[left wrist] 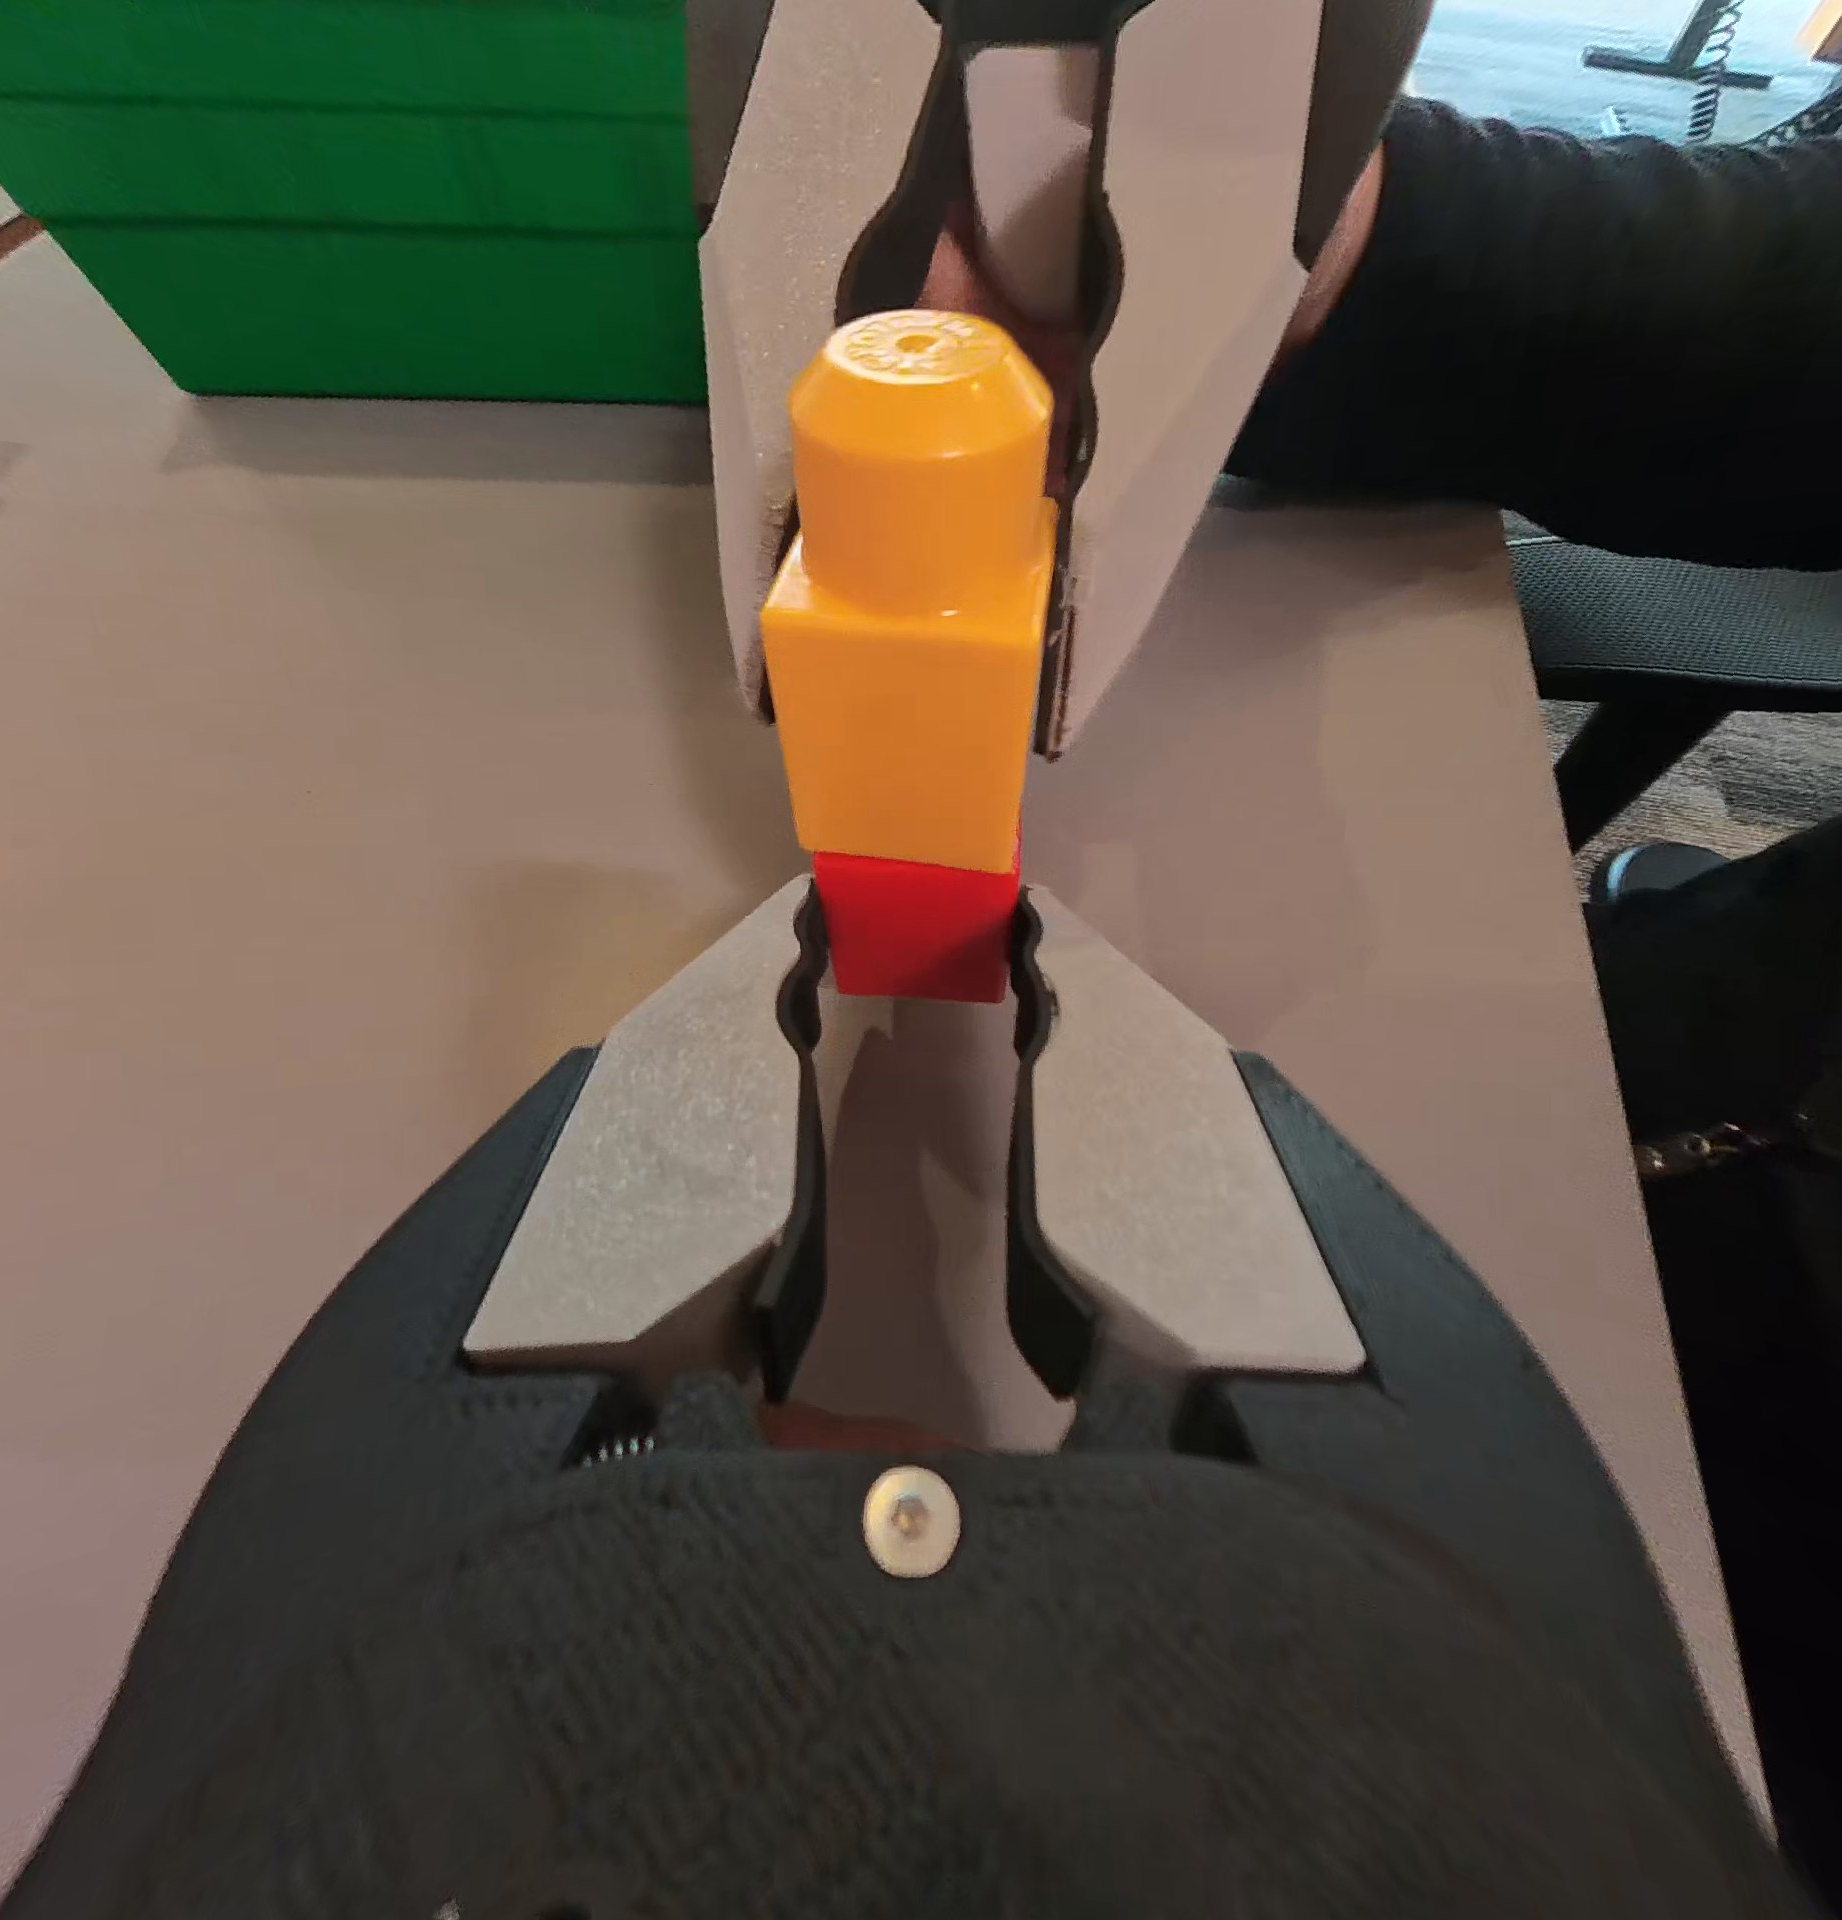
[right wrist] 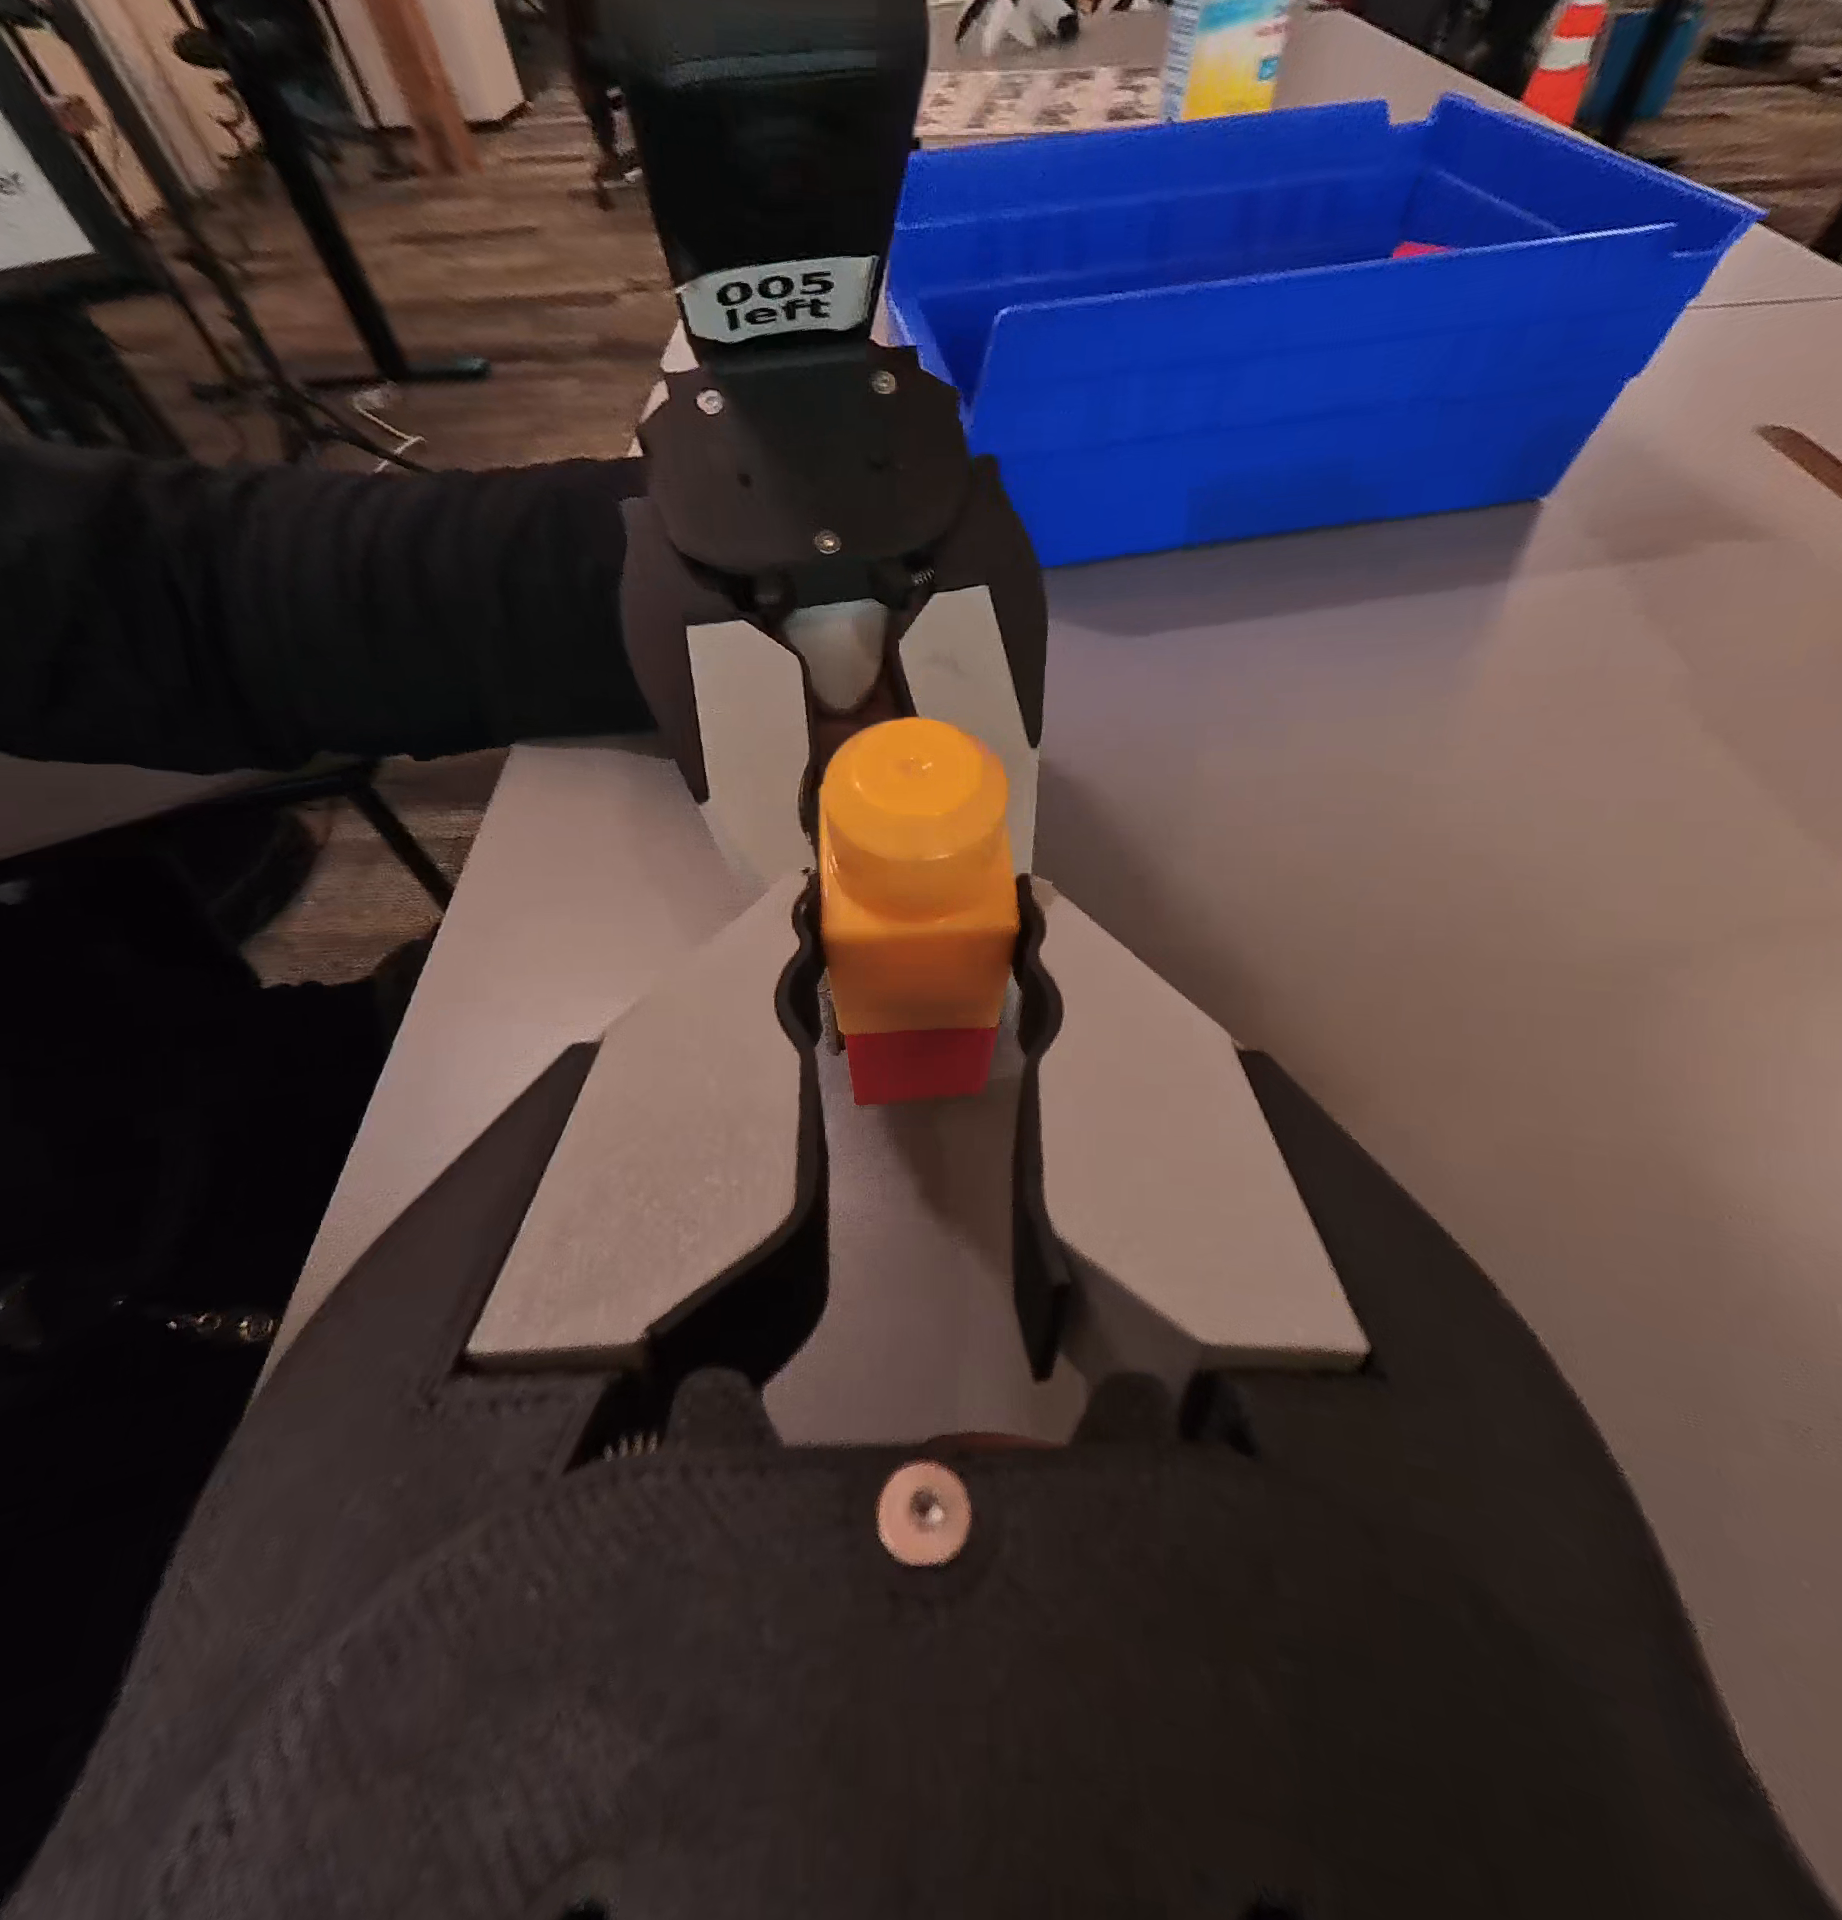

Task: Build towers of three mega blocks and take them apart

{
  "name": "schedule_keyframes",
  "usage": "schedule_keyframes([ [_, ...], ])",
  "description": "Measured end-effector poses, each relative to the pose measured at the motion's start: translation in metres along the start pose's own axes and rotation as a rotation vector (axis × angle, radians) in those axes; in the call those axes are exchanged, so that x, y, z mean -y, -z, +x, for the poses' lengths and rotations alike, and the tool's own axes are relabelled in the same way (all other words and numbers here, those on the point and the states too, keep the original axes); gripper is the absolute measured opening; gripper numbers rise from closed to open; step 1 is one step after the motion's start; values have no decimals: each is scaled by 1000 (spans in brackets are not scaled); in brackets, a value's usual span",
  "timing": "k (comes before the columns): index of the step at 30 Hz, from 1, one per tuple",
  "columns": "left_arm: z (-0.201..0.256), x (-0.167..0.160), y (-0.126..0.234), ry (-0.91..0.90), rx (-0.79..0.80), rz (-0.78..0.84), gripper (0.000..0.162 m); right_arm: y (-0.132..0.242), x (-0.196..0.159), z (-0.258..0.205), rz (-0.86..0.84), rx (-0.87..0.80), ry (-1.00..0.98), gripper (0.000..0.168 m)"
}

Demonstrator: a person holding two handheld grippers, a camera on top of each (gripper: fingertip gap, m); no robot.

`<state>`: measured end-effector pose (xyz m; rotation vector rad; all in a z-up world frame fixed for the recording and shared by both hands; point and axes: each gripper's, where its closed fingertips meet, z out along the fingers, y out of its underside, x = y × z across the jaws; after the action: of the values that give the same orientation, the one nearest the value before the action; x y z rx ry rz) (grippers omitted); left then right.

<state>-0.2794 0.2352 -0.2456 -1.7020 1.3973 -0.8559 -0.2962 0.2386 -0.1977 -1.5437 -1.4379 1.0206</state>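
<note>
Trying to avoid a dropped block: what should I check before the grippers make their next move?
1. Left gripper grips the red block, jaws against both sides: ok.
2. Right gripper grips the orange block, jaws against both sides: ok.
3. Orange block sits straight on the red block: ok.
4. Tower has three blocks: not ok, only two are stacked.
5. Red block rests on the table: cannot tell.
</note>
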Motion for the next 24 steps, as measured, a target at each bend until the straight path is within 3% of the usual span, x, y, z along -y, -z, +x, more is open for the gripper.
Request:
schedule_keyframes([
  [9,14,3,1,-12,-80,20,33,5,-5,-13,-20,94,-13,33],
  [19,12,1,1,-15,-69,6,32,4,-9,-12,-35,95,-10,33],
  [24,6,8,3,6,-44,55,33,3,1,-5,39,62,-29,34],
])
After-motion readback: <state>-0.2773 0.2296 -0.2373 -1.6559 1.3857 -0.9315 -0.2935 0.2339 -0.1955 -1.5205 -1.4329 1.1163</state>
